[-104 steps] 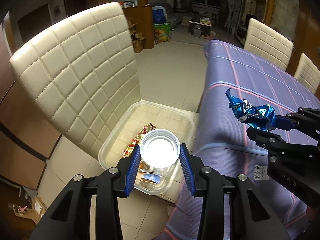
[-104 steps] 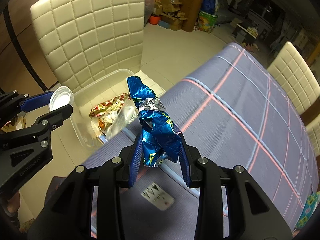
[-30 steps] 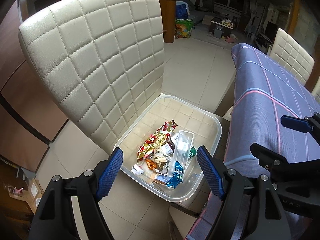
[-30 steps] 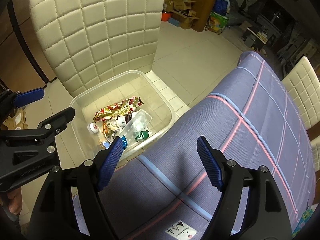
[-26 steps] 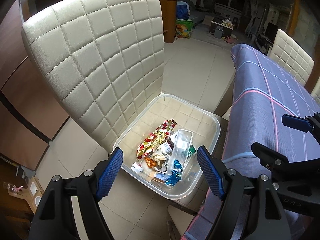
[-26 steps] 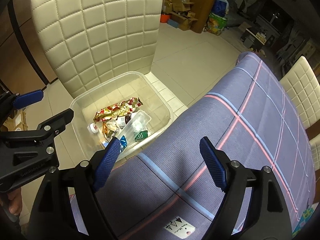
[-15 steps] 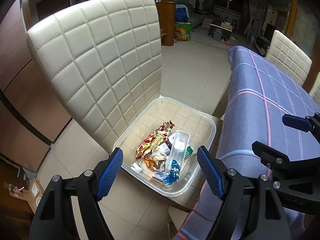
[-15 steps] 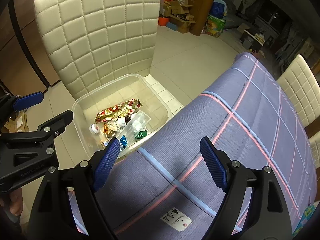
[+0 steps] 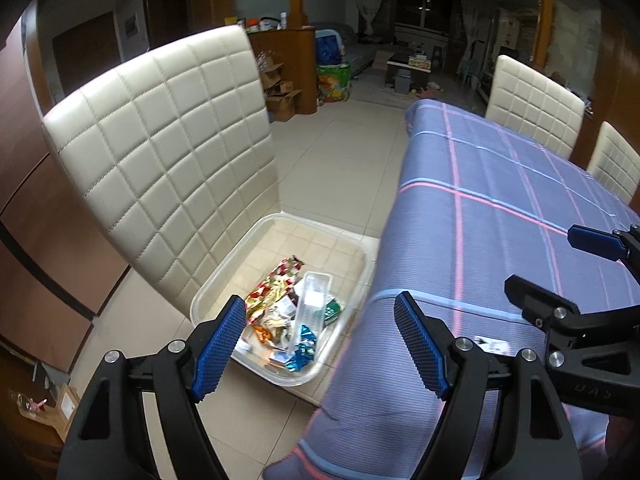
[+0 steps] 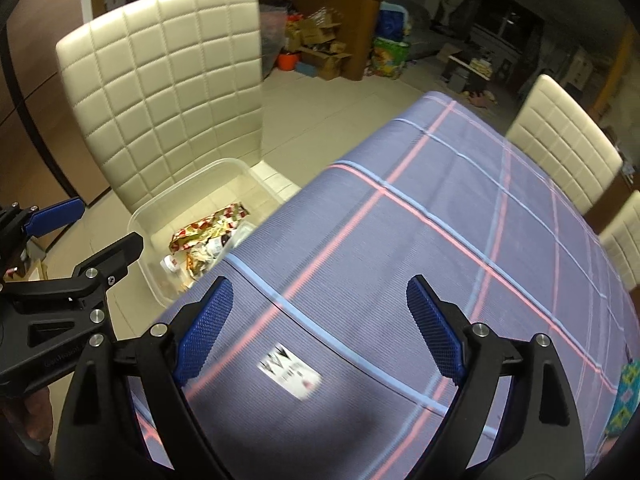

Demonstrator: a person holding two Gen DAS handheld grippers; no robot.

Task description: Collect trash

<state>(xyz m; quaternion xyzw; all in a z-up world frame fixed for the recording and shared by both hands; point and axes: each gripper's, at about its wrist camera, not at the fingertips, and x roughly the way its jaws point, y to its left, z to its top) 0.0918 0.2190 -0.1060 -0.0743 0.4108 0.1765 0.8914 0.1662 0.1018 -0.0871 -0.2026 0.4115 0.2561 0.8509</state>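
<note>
Left wrist: crumpled wrappers (image 9: 276, 300) w/ plastic cup (image 9: 312, 304) in bin (image 9: 224, 284).

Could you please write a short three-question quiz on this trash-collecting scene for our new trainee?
1. True or false: the left gripper and the right gripper are both open and hold nothing.
2. Where does the clear plastic bin with the trash stand?
A. on the plaid tablecloth
B. on the seat of the cream quilted chair
C. on the floor tiles
3. Fill in: a small white printed card lies on the ____, below the right gripper.

Key:
1. True: both pairs of fingers stand wide apart, nothing between them.
2. B.
3. Plaid tablecloth.
</note>
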